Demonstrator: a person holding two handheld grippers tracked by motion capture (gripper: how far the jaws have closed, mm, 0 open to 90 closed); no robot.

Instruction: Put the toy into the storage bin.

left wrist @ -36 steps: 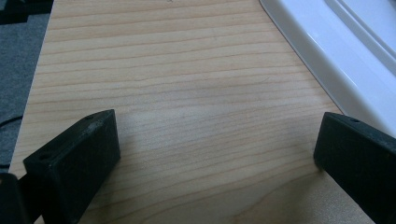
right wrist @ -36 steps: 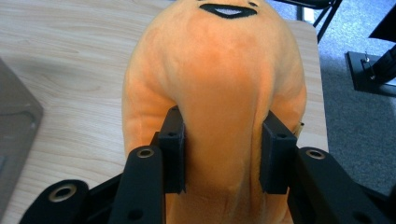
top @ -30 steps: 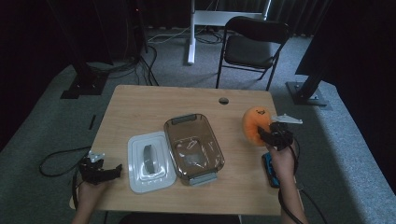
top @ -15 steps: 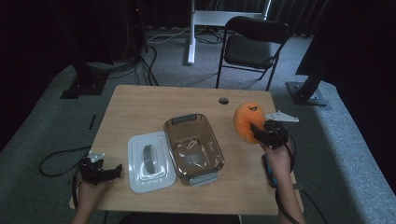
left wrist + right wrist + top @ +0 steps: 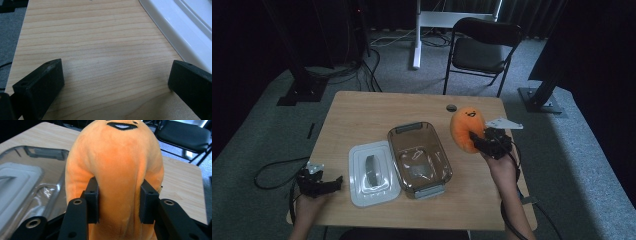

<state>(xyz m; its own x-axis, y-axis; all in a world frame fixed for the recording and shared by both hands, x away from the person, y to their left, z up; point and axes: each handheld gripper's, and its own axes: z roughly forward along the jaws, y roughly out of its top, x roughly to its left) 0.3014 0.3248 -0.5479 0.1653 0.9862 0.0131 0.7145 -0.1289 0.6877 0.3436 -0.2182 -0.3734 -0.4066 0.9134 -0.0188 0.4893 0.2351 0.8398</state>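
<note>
At centre right of the high view, my right claw [image 5: 481,141] pinches a soft, rounded orange plush toy [image 5: 467,128] beside the clear plastic container [image 5: 418,156]; my left claw [image 5: 328,183] rests released over the pale wood-grain tabletop [image 5: 362,115], lower left.

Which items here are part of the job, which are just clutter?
In the job:
orange plush toy, squeezed between the right gripper fingers
clear container, open
white lid beside it

Lying about:
folding chair
small dark disc on the table
left gripper, open, idle
</note>
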